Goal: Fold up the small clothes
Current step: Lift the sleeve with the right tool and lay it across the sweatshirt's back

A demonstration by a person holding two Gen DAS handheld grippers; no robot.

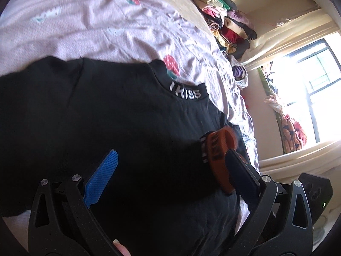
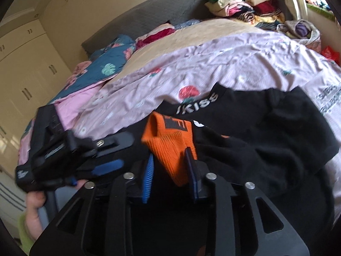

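Note:
A black top (image 1: 127,117) (image 2: 277,128) with white "IKISS" lettering on its collar (image 1: 185,91) (image 2: 198,104) lies spread on a pink strawberry-print bedspread (image 1: 106,25) (image 2: 234,59). Its orange cuff (image 1: 217,162) (image 2: 162,128) sits bunched between the blue pads of my right gripper (image 2: 170,153), whose jaws stand a little apart and do not clearly press on it. My left gripper (image 1: 170,155) (image 2: 127,150) is wide open low over the black cloth just left of that cuff, holding nothing. In the left wrist view, the cuff rests against its right finger (image 1: 240,179).
Stacks of folded clothes (image 1: 223,21) (image 2: 245,4) sit at the far corner of the bed. A bright window (image 1: 309,85) is to the right. A blue floral cover (image 2: 106,64), grey headboard (image 2: 149,17) and cream wardrobe (image 2: 25,64) lie left. A hand (image 2: 36,202) holds the left gripper.

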